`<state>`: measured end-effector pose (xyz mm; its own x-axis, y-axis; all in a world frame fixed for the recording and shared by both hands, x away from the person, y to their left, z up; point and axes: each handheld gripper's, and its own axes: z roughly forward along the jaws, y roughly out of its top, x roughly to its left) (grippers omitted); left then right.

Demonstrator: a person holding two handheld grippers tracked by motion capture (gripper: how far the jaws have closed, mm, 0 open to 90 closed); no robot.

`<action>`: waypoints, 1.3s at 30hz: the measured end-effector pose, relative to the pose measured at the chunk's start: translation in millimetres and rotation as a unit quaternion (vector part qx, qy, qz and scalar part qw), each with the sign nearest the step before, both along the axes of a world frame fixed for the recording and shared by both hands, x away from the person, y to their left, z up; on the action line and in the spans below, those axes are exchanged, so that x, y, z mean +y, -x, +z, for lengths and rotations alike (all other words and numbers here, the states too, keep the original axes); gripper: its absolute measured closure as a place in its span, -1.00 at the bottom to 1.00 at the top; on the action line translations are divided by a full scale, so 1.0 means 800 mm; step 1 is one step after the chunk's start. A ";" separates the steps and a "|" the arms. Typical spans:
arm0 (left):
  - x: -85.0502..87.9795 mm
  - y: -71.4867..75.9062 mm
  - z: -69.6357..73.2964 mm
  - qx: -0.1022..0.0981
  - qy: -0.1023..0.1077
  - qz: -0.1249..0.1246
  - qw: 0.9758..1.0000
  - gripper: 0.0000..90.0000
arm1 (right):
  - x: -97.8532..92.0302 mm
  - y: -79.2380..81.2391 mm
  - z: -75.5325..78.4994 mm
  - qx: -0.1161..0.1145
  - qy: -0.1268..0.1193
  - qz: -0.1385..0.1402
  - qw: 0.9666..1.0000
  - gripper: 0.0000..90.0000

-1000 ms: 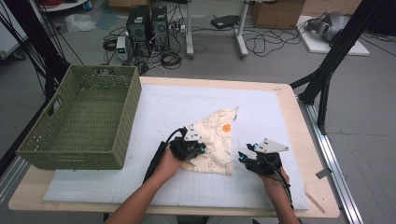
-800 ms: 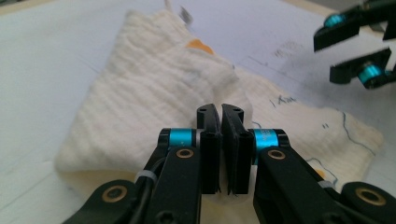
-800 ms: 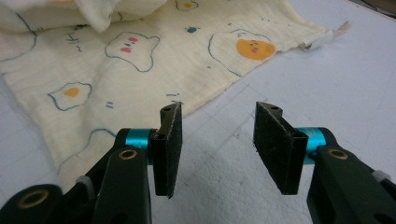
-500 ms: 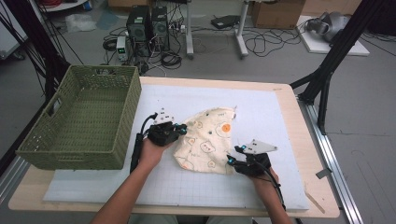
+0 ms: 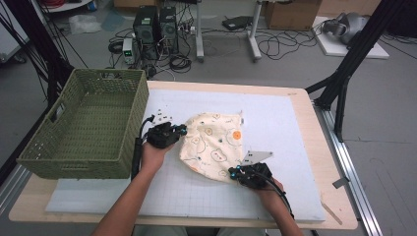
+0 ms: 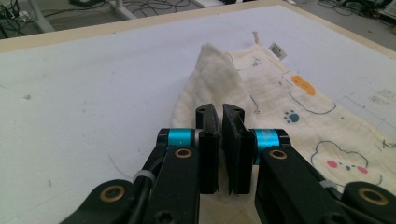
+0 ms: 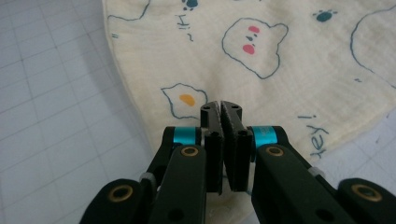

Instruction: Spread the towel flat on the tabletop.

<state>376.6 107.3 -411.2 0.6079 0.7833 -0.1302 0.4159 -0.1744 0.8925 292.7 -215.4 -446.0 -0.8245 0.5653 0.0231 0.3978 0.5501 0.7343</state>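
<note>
A cream cloth [image 5: 214, 142] printed with bears and eggs lies spread on the white mat. My left gripper [image 5: 182, 130] is at its left edge, shut on a pinch of the fabric. In the left gripper view that cloth [image 6: 299, 107] rises in a small peak just beyond my left gripper [image 6: 220, 109]. My right gripper [image 5: 233, 172] is at the near edge of the cloth. Its jaws have just been closing. In the right gripper view my right gripper [image 7: 221, 106] stands shut, with the cloth [image 7: 280, 60] edge caught between the pads.
A green woven basket [image 5: 83, 162] stands at the left of the table, close to my left hand. The white gridded mat [image 5: 275, 113] covers most of the wooden tabletop. Cables, computer cases and stand legs are on the floor beyond the far edge.
My left gripper has moved left and away with the cloth's edge, pulling the cloth flatter. My right gripper has slid left to the cloth's near edge and closed there.
</note>
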 end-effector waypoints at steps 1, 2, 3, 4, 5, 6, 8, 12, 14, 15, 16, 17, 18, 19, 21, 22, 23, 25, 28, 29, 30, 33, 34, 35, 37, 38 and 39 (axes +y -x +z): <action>0.001 0.000 0.000 0.000 0.000 0.001 1.000 0.87 | -0.001 0.001 0.001 0.003 0.004 0.004 1.000 0.96; 0.004 0.000 0.001 0.000 0.002 0.003 1.000 0.87 | -0.003 0.002 0.002 0.004 0.006 0.007 1.000 0.96; 0.006 -0.001 0.002 0.000 0.004 0.006 1.000 0.87 | -0.007 0.005 0.003 0.007 0.007 0.012 1.000 0.96; 0.008 -0.001 0.002 0.001 0.004 0.006 1.000 0.87 | -0.010 0.008 0.003 0.010 0.008 0.018 1.000 0.96; 0.009 -0.001 0.002 0.001 0.005 0.008 1.000 0.88 | -0.014 0.012 0.004 0.014 0.009 0.023 1.000 0.96; 0.011 -0.002 0.002 0.003 0.005 0.008 1.000 0.88 | -0.019 0.015 0.005 0.018 0.010 0.028 0.999 0.97; 0.014 -0.003 0.002 0.006 0.009 0.010 1.000 0.88 | -0.027 0.022 0.006 0.023 0.010 0.030 0.999 0.96; 0.016 -0.005 0.000 0.009 0.004 0.018 1.000 0.88 | -0.042 0.037 0.007 0.032 0.013 0.041 0.999 0.96; 0.017 -0.006 -0.002 0.010 -0.003 0.027 1.000 0.91 | -0.048 0.043 0.008 0.036 0.016 0.052 0.998 0.96; 0.018 -0.008 -0.003 0.011 -0.005 0.032 0.999 0.92 | -0.051 0.046 0.009 0.037 0.017 0.055 0.998 0.96; 0.018 -0.010 -0.004 0.014 -0.006 0.037 0.999 0.92 | -0.055 0.049 0.009 0.041 0.017 0.058 0.997 0.96; 0.019 -0.012 -0.006 0.017 -0.007 0.044 0.999 0.93 | -0.058 0.052 0.010 0.043 0.018 0.061 0.997 0.96; 0.019 -0.014 -0.008 0.023 0.001 0.052 0.998 0.93 | -0.062 0.054 0.009 0.045 0.016 0.060 0.997 0.96; 0.019 -0.017 -0.010 0.029 0.010 0.063 0.998 0.94 | -0.065 0.055 0.009 0.045 0.013 0.058 0.997 0.96; 0.017 -0.022 -0.015 0.029 0.008 0.079 0.996 0.94 | -0.069 0.057 0.009 0.046 0.010 0.055 0.997 0.93; 0.016 -0.024 -0.018 0.034 0.005 0.082 0.996 0.94 | -0.070 0.057 0.010 0.046 0.008 0.051 0.998 0.83; 0.015 -0.027 -0.023 0.041 0.005 0.082 0.996 0.94 | -0.071 0.056 0.010 0.039 0.006 0.040 0.998 0.61; 0.011 -0.029 -0.029 0.053 0.011 0.065 0.996 0.84 | -0.073 0.051 0.012 0.028 -0.011 0.002 1.000 0.11; 0.004 -0.027 -0.029 0.045 -0.007 0.060 0.997 0.30 | -0.074 0.038 0.019 -0.002 -0.022 -0.043 0.999 -0.19; 0.004 -0.026 -0.027 0.042 -0.001 0.061 0.997 0.21 | -0.075 0.032 0.021 -0.012 -0.024 -0.058 0.998 -0.24; 0.004 -0.026 -0.025 0.037 0.003 0.064 0.997 0.15 | -0.075 0.025 0.023 -0.020 -0.025 -0.069 0.997 -0.25; 0.009 -0.024 -0.021 0.036 0.018 0.061 0.997 0.06 | -0.071 -0.001 0.026 -0.041 -0.011 -0.092 0.995 -0.26; 0.011 -0.023 -0.020 0.035 0.015 0.060 0.997 0.03 | -0.068 -0.012 0.027 -0.044 -0.007 -0.098 0.994 -0.25; 0.013 -0.023 -0.019 0.037 0.019 0.061 0.997 0.01 | -0.065 -0.022 0.027 -0.047 -0.006 -0.105 0.993 -0.24; 0.017 -0.022 -0.017 0.036 0.023 0.061 0.997 0.00 | -0.059 -0.042 0.028 -0.054 0.004 -0.116 0.992 -0.25; 0.018 -0.021 -0.016 0.035 0.025 0.063 0.997 0.00 | -0.056 -0.053 0.028 -0.061 0.011 -0.122 0.991 -0.27; 0.020 -0.021 -0.015 0.034 0.028 0.062 0.997 -0.01 | -0.052 -0.062 0.028 -0.061 0.014 -0.128 0.990 -0.29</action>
<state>393.1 123.0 -423.5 0.4955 0.8419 -0.2139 0.4917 -0.0689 0.8680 342.7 -257.2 -424.0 -0.6496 0.7553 -0.0865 0.4365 0.4636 0.7711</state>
